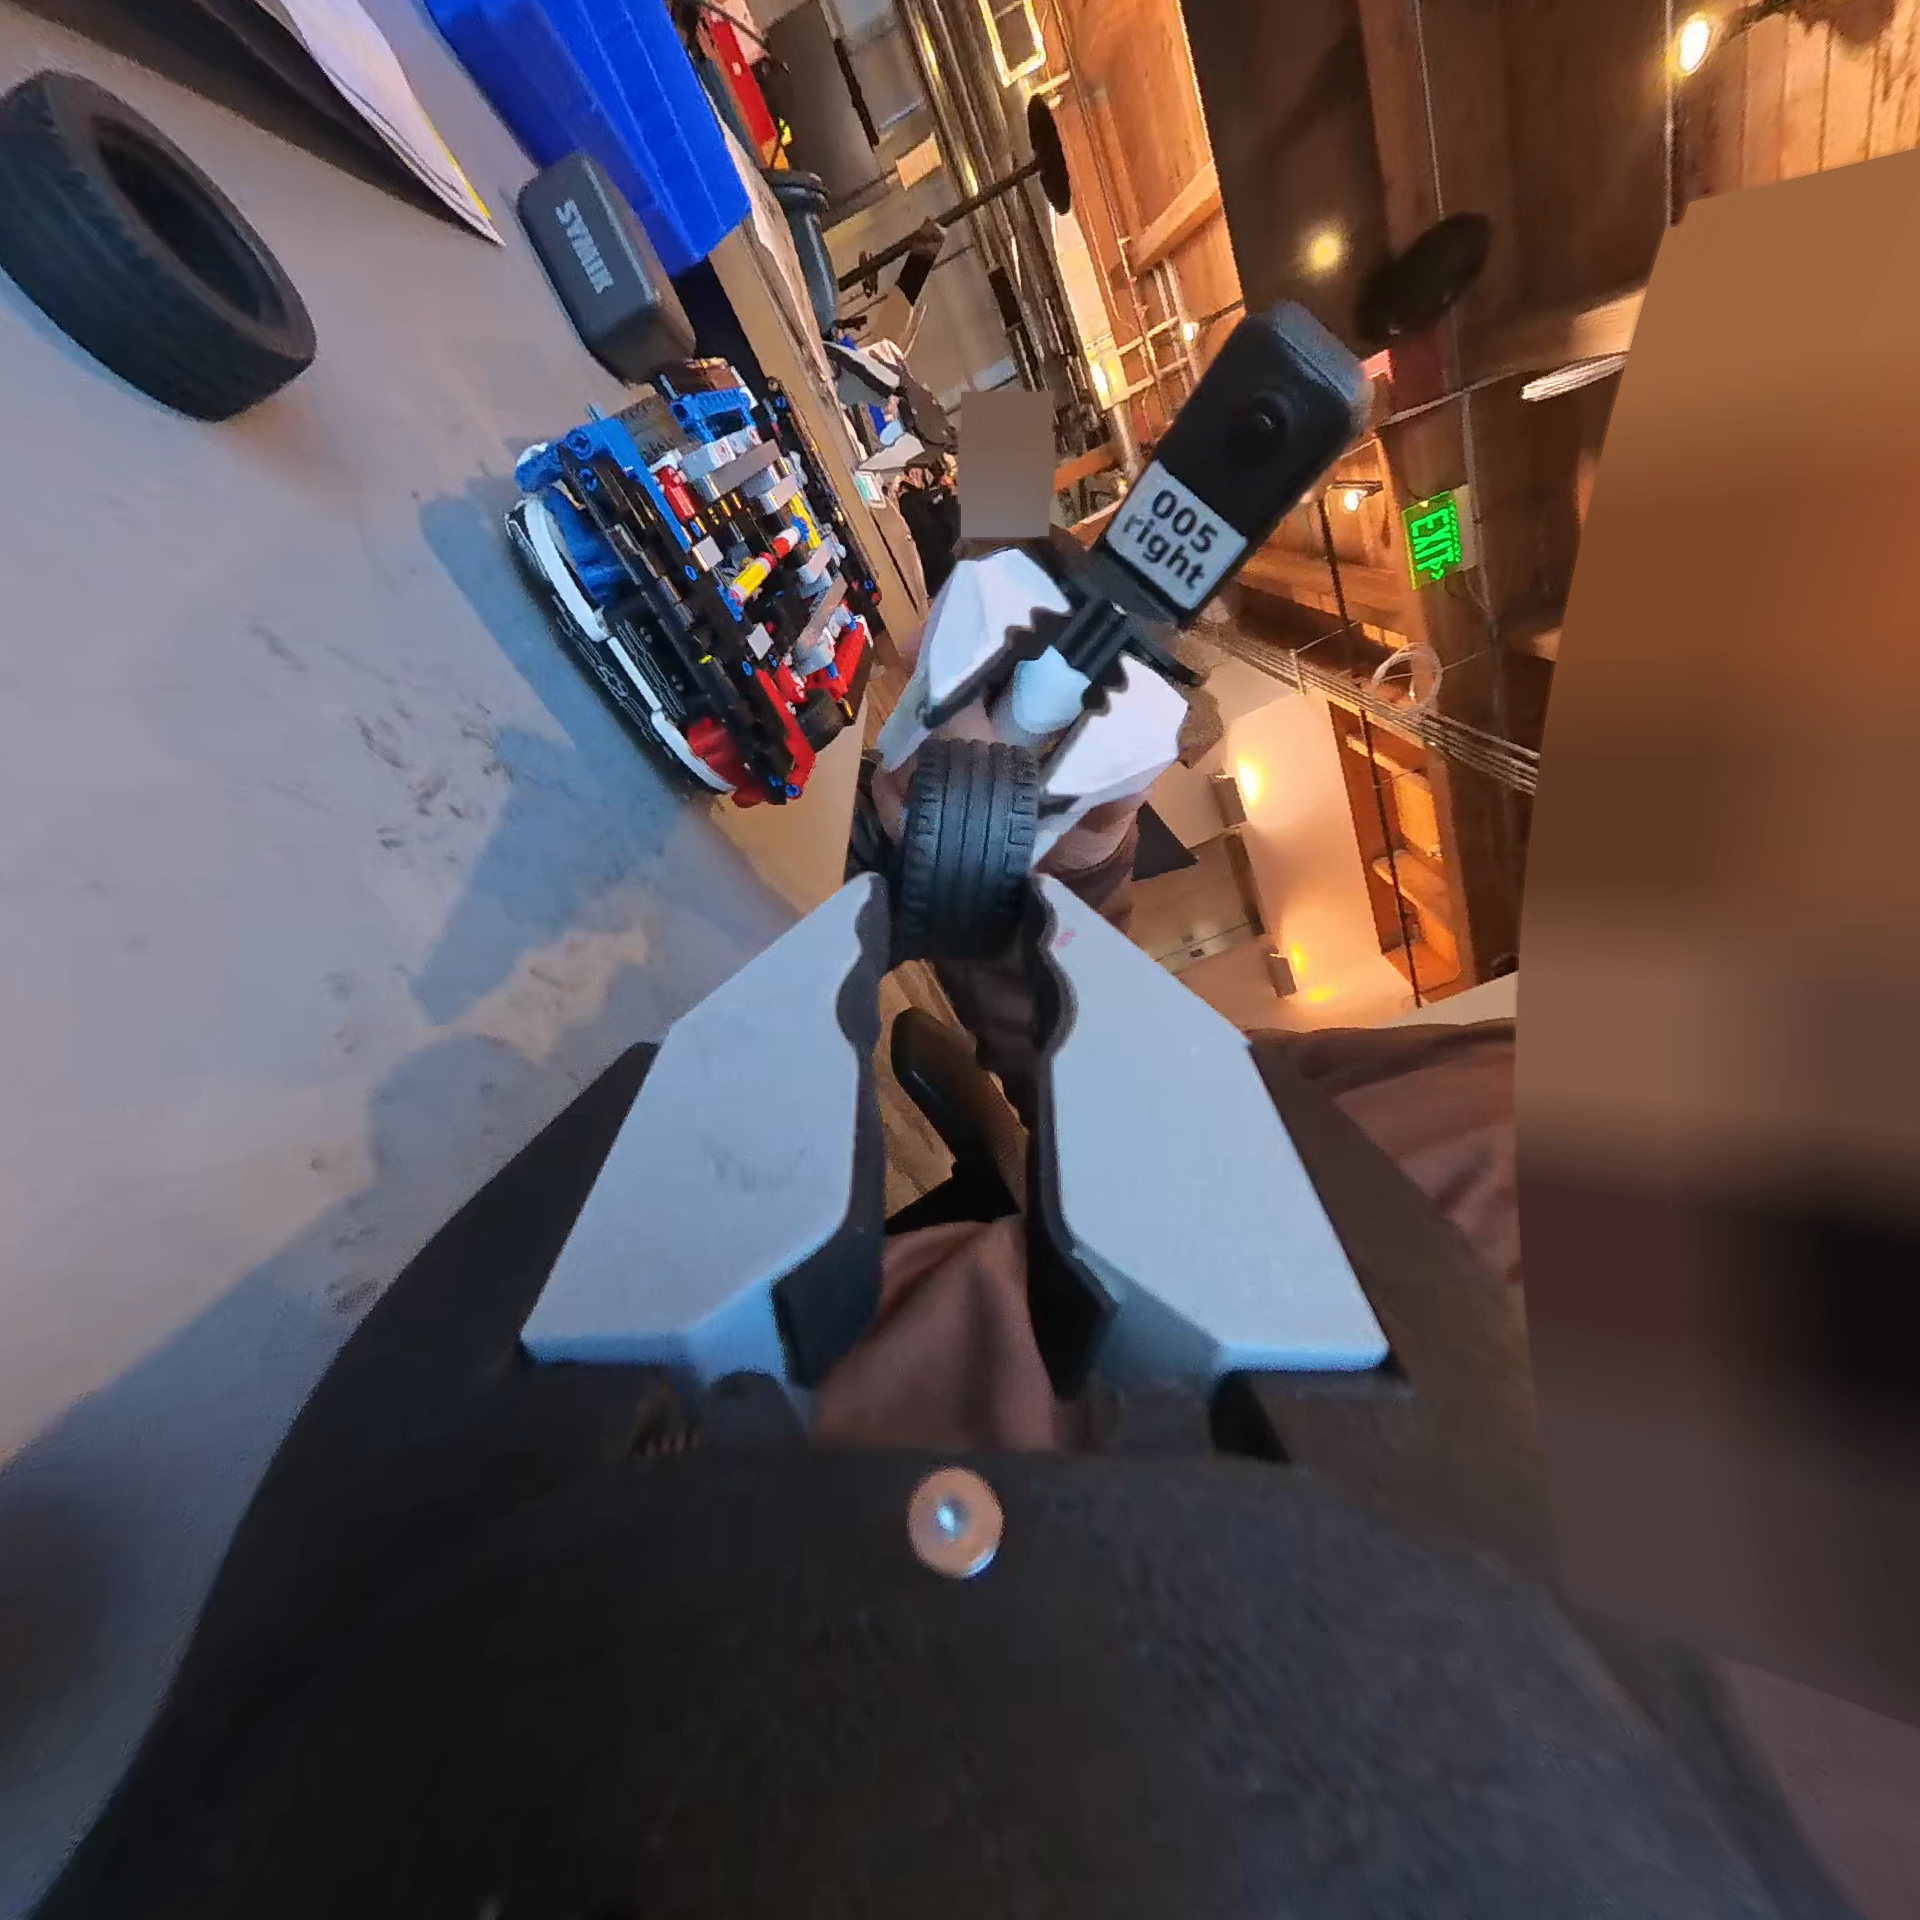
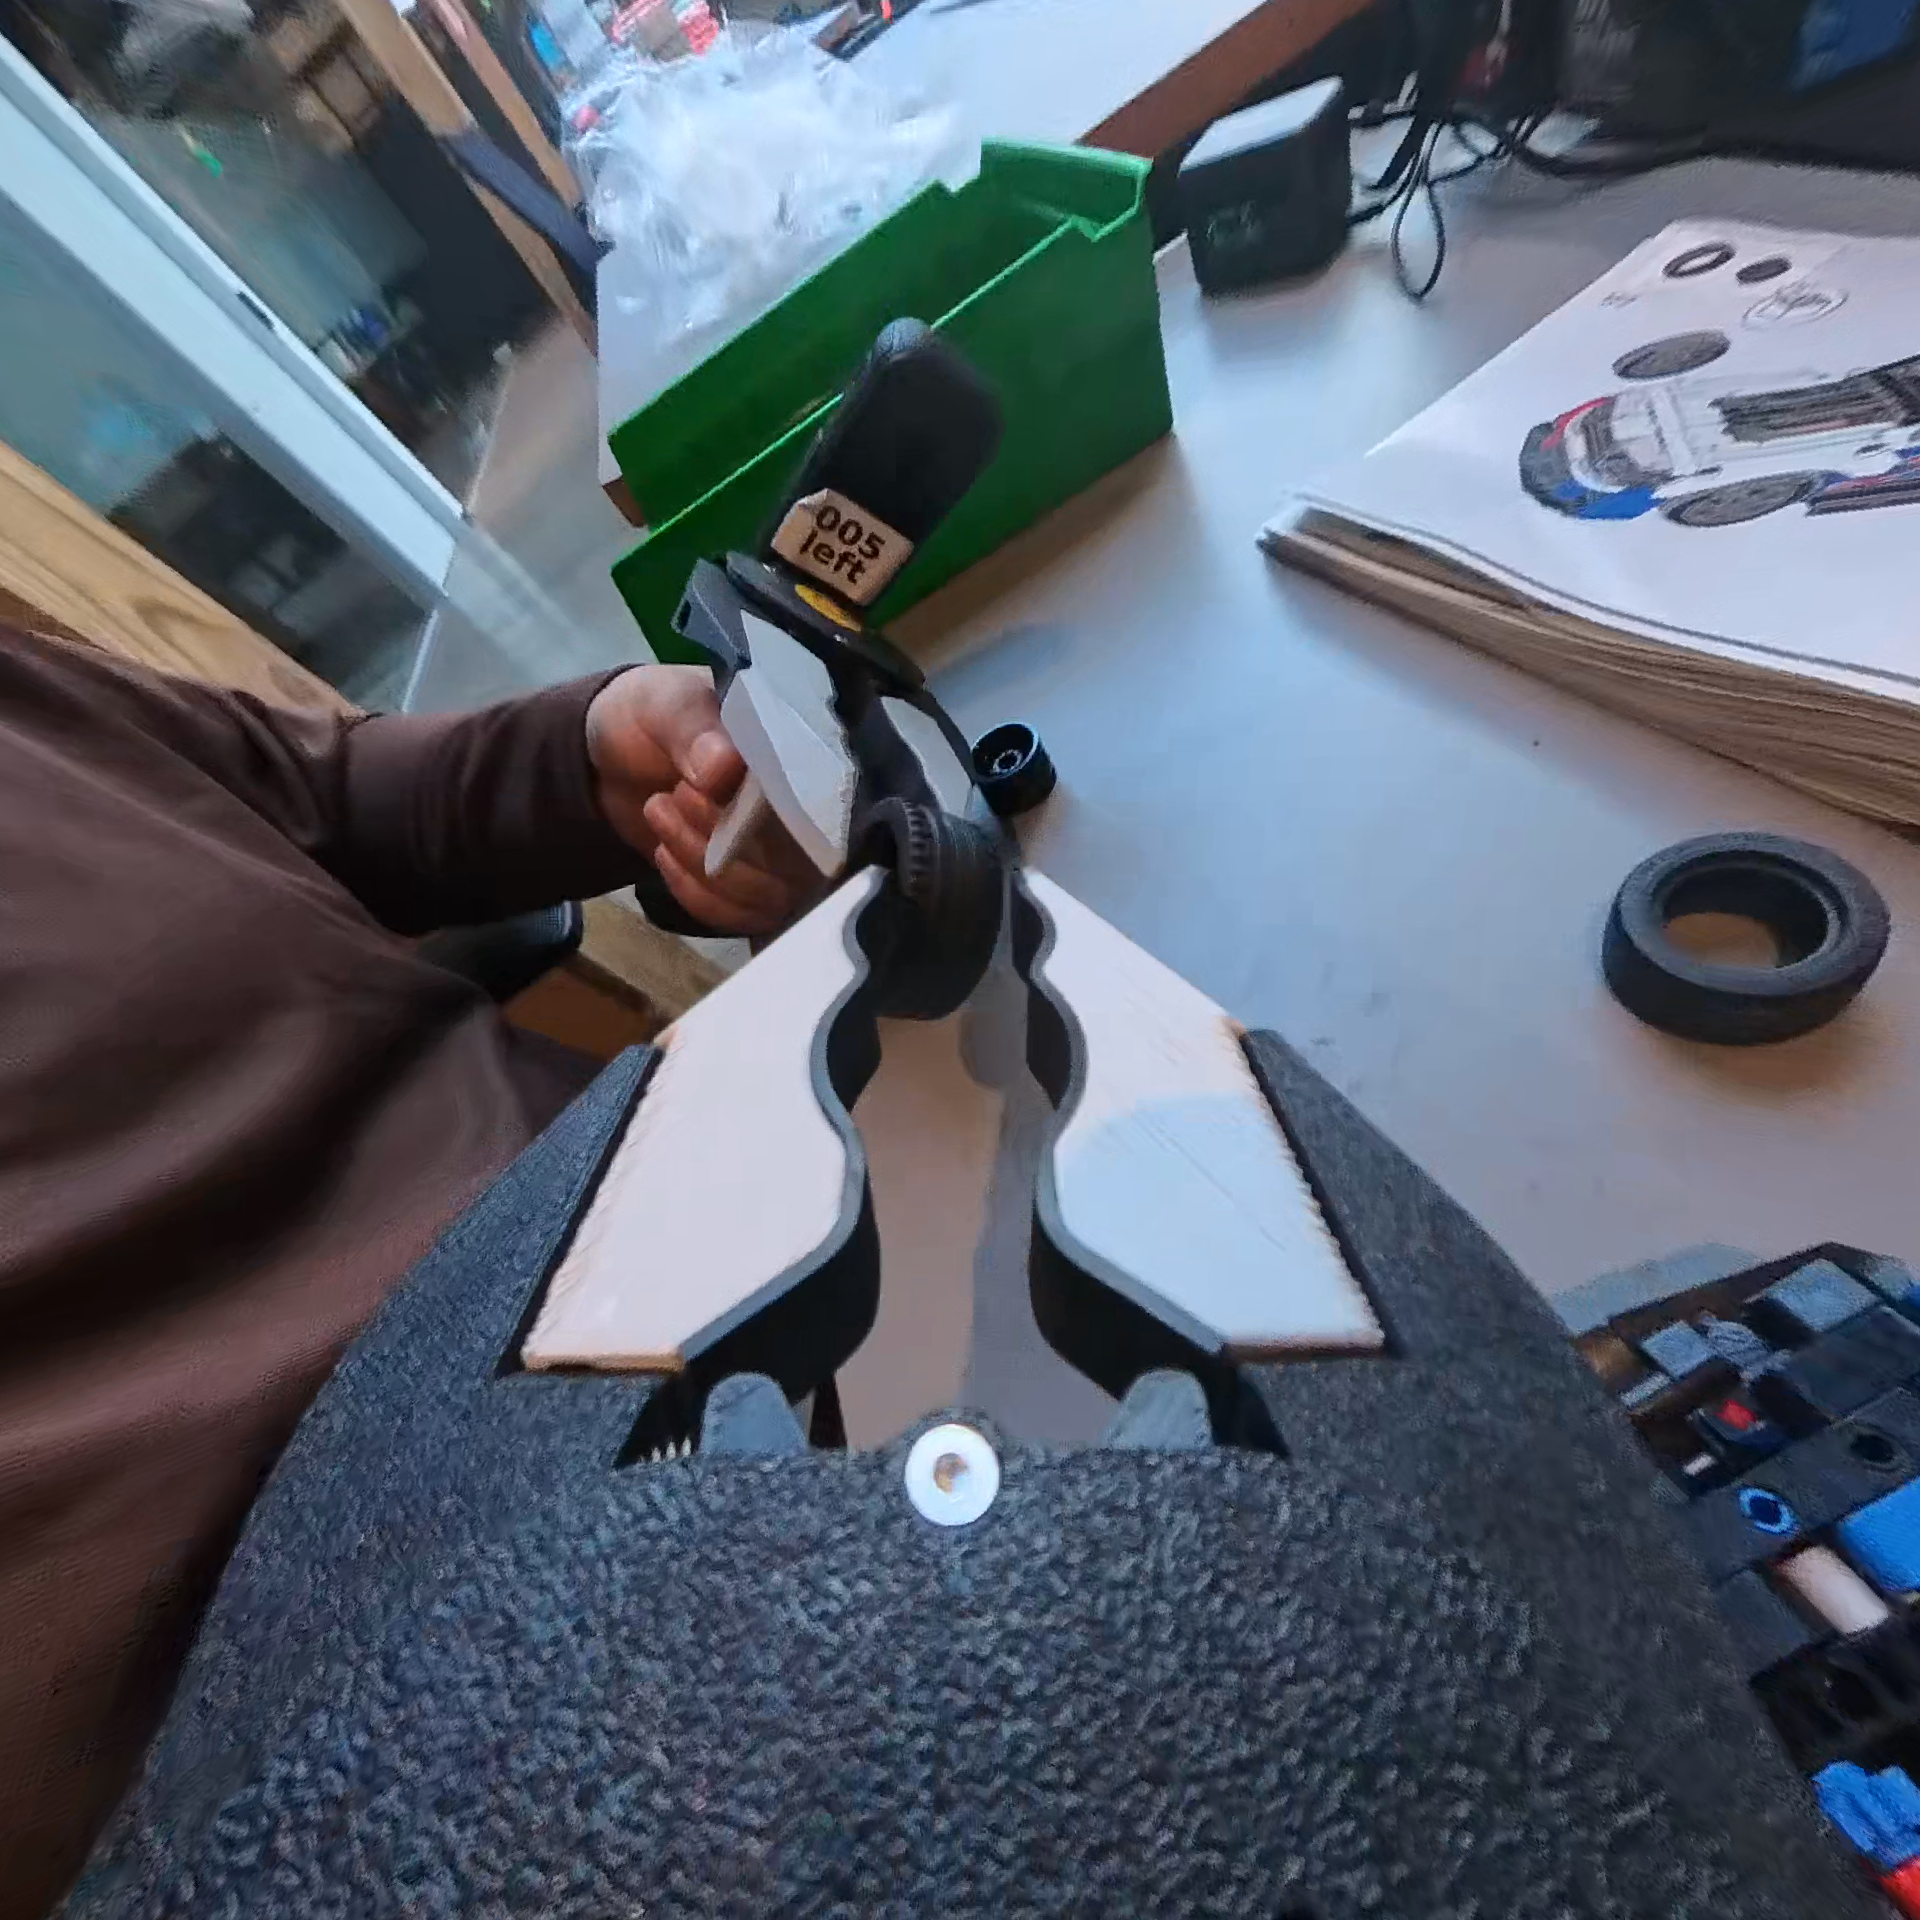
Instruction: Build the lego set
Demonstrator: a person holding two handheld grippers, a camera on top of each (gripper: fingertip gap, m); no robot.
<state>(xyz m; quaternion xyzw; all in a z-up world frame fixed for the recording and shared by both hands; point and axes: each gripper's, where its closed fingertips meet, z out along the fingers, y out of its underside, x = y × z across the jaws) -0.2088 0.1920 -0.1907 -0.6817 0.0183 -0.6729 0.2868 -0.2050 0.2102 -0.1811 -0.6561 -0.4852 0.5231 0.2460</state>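
Note:
A small black tyre (image 1: 966,842) hangs in the air between both grippers, which face each other tip to tip. My left gripper (image 1: 961,899) is shut on it from the near side, and my right gripper (image 1: 1023,727) meets it from the far side. In the right wrist view the tyre (image 2: 935,935) sits clamped between my right gripper's (image 2: 945,883) tips, with the left gripper (image 2: 883,810) against it. The partly built lego car (image 1: 696,592) stands on the grey table (image 1: 260,727); its corner shows in the right wrist view (image 2: 1818,1507).
A loose tyre (image 2: 1745,935) and a small black wheel rim (image 2: 1013,769) lie on the table. The open instruction booklet (image 2: 1662,499) lies at the right, a green bin (image 2: 935,395) and a black box (image 2: 1262,187) behind. Another tyre (image 1: 145,249) and a blue bin (image 1: 603,104) stand farther off.

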